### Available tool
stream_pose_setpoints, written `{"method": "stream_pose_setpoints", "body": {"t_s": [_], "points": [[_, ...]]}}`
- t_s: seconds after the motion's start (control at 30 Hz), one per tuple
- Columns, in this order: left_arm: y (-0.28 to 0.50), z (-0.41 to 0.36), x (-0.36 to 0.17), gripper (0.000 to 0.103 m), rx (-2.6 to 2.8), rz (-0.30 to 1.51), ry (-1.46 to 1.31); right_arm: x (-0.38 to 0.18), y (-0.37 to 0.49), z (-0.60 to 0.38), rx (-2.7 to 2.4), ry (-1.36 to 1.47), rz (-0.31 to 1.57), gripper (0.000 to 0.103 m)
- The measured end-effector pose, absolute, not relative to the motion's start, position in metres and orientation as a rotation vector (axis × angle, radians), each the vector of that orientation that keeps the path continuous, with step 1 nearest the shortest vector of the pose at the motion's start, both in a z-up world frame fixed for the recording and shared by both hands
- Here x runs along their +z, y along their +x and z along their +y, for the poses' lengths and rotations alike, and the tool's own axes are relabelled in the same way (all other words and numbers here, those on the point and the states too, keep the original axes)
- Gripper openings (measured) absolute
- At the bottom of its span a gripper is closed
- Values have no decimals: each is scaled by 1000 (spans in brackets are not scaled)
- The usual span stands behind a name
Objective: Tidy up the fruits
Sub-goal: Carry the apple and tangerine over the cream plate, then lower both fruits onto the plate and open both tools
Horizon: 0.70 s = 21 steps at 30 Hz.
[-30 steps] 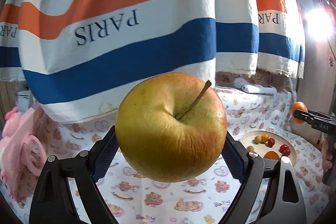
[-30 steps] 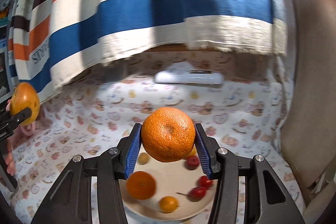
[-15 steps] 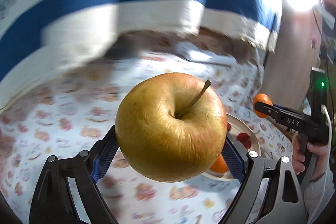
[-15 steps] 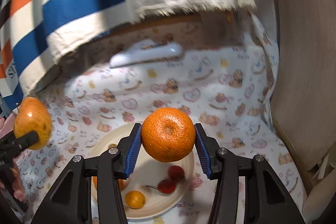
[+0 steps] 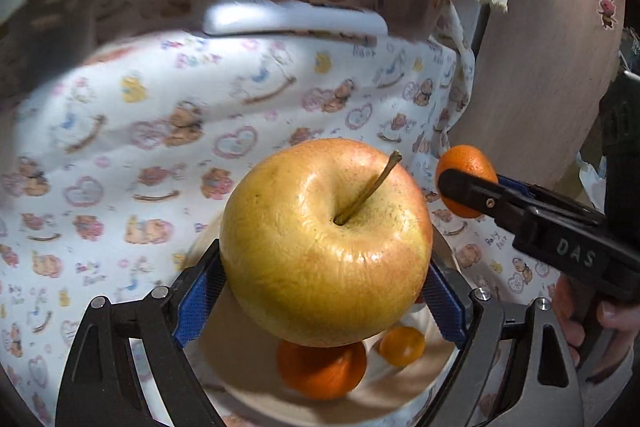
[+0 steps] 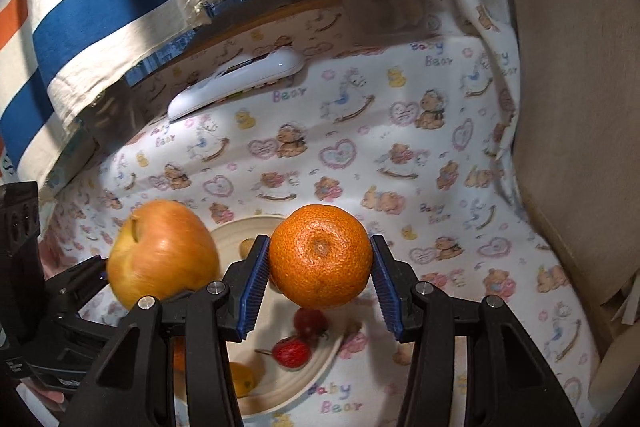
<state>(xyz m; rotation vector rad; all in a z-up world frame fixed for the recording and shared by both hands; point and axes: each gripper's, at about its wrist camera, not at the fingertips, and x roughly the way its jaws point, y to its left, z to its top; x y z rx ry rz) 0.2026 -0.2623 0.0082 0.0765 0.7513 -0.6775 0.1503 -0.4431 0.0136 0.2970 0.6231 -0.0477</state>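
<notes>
Both grippers swinging in over plate [image 6: 320, 363] since 1 s ago; apple [image 5: 326, 243] now hanging right above it, striped cloth [image 6: 92, 15] sliding up out of L view. L gripper [image 5: 320, 303] spread wide, pads clamping apple, stem up. R gripper [image 6: 320, 279] abt a third open, pinching orange [image 6: 321, 255] above plate's far side. Apple & orange sitting near each other, not touching. Plate holding another orange [image 5: 322, 369], small yellow fruit [image 5: 402, 345], red fruits [image 6: 292, 353]. White remote [image 6: 236, 83] lying on bear-print sheet [image 6: 400, 155] behind.
</notes>
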Motion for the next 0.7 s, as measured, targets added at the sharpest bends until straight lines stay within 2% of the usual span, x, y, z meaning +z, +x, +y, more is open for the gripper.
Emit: {"method": "stream_pose_setpoints", "body": {"t_s": [0.43,0.7], "points": [[212,-278,-14,89,-654,844,151,7,154,-438,-46,287,652,51],[211,-272,-15,89,-666,828,144,0,158,-436,-24,302,675,51]]}}
